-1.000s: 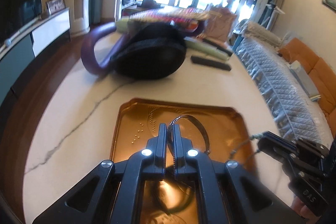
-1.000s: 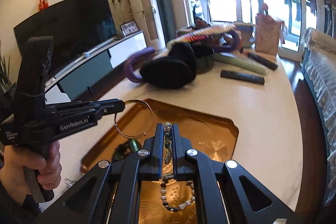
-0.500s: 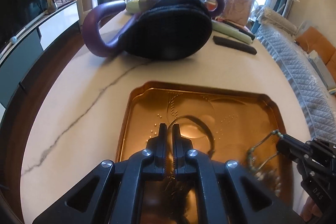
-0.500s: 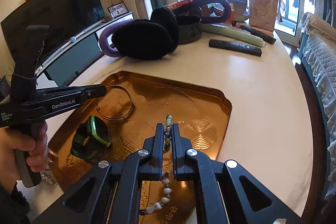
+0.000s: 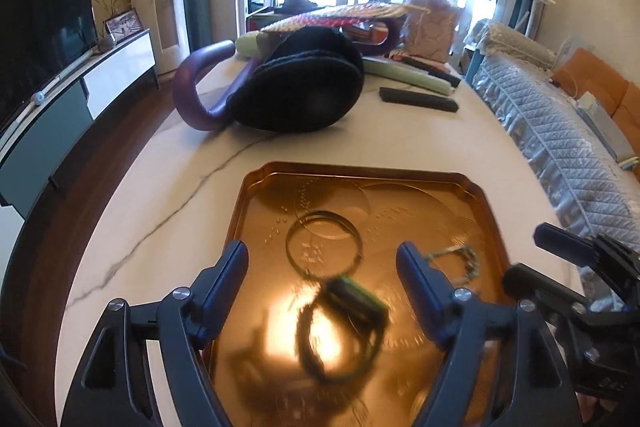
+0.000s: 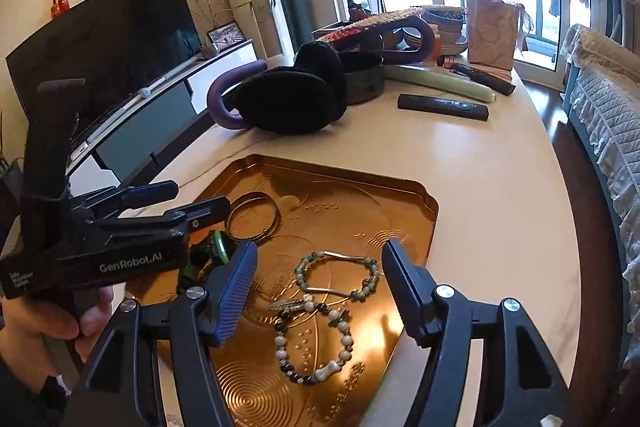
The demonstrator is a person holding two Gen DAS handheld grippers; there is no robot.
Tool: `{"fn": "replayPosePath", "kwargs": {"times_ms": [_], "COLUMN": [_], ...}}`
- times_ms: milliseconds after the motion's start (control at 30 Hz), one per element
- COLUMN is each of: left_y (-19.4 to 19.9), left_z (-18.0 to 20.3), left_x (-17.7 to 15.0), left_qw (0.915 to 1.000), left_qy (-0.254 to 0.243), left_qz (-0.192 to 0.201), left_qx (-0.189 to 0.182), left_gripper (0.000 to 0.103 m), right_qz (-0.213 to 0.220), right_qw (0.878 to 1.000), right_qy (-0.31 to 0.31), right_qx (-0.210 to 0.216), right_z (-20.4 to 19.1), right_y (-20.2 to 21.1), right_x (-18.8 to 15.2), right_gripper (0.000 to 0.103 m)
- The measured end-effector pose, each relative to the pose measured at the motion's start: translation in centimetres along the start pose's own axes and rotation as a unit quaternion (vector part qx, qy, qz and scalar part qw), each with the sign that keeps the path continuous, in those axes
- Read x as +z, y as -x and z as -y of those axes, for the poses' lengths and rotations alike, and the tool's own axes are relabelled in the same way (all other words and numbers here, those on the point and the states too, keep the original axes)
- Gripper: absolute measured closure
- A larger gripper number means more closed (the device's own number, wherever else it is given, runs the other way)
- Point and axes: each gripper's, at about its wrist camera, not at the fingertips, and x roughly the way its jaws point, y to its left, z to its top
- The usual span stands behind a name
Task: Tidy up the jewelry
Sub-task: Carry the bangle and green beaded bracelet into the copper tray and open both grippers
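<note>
Left gripper (image 5: 322, 259): jaws opening, wide apart, nothing clamped; bangle (image 5: 323, 242) lies flat on the tray (image 5: 476, 195) beneath the gap. Right gripper (image 6: 318, 267): jaws opening, apart, nothing pressed; green bead bracelet (image 6: 338, 277) and white bead bracelet (image 6: 314, 343) lie on the tray below, touching each other. Green-and-black band (image 6: 214, 251) sits near the bangle, partly hidden by the left gripper. Tray rests on table (image 6: 492, 195); black earmuffs (image 6: 296, 99) and remote (image 6: 442, 106) well beyond.

- I count one gold tray (image 6: 416, 223)
- one thin metal bangle (image 6: 253, 215)
- two beaded bracelets (image 6: 338, 277) (image 6: 310, 343)
- one green-black band (image 6: 218, 247)
- two remotes (image 6: 442, 106) (image 6: 482, 78)
- one earmuff pair (image 6: 296, 99)
</note>
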Motion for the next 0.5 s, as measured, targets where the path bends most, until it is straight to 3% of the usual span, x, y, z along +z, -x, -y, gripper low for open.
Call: {"fn": "replayPosePath", "kwargs": {"times_ms": [167,233,367,433,500], "left_y": [5.0,7.2,10.7,12.1,13.6], "left_z": [-0.2,-0.5,-1.0,-0.6,0.1], "left_x": [-1.5,-2.6,-4.7,-6.0,-7.5], "left_qw": [0.9995,0.9990,0.9993,0.9993,0.9982], "left_qy": [-0.019,-0.022,-0.010,-0.011,-0.026], "left_qz": [0.023,0.039,0.031,0.017,0.015], "left_qx": [0.002,0.002,-0.020,-0.033,-0.051], "left_gripper": [0.028,0.038,0.044,0.058,0.064], "right_qz": [0.004,0.002,0.005,0.006,0.005], "right_qw": [1.000,1.000,1.000,1.000,0.999], "right_qy": [0.017,0.025,0.024,0.027,0.020], "right_qx": [-0.015,-0.012,0.009,0.015,0.027], "right_z": [-1.3,-1.8,-2.9,-3.6,-4.3], "right_y": [2.5,3.6,5.8,6.8,7.8], "right_x": [-1.1,-1.7,-2.6,-2.9,-3.3], "right_gripper": [0.040,0.040,0.040,0.040,0.040]}}
